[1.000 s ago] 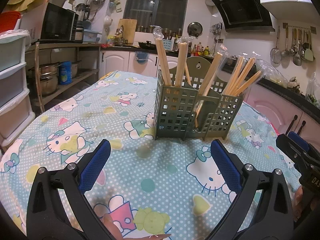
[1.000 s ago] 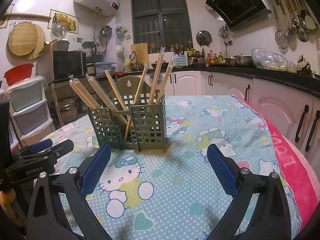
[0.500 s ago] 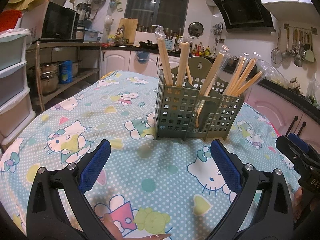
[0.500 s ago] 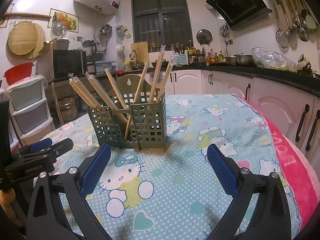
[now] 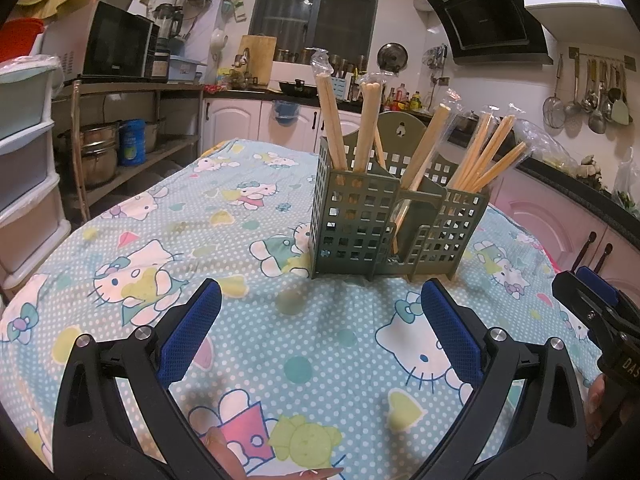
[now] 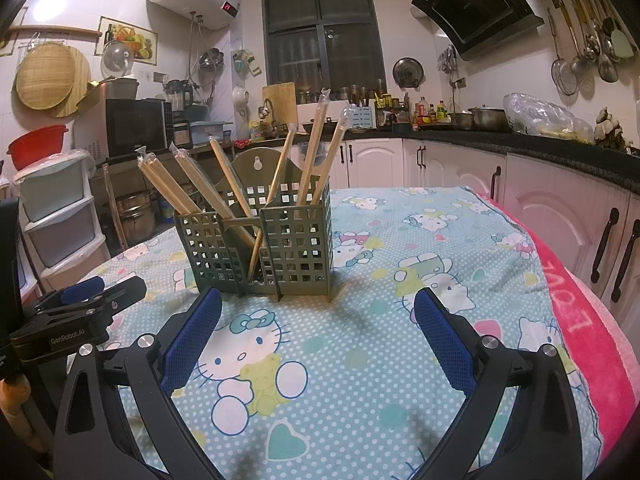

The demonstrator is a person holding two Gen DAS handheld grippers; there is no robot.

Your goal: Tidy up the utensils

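Claws spread wide and empty, left claw [image 5: 320,304], right claw [image 6: 318,312], both short of utensil caddy [image 5: 394,222].

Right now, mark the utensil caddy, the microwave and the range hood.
green utensil caddy [image 5: 352,220], left wrist view, front lattice wall of its left compartment.
microwave [image 5: 116,42], left wrist view, middle of its dark door.
range hood [image 6: 476,4], right wrist view, centre of its black slanted panel.
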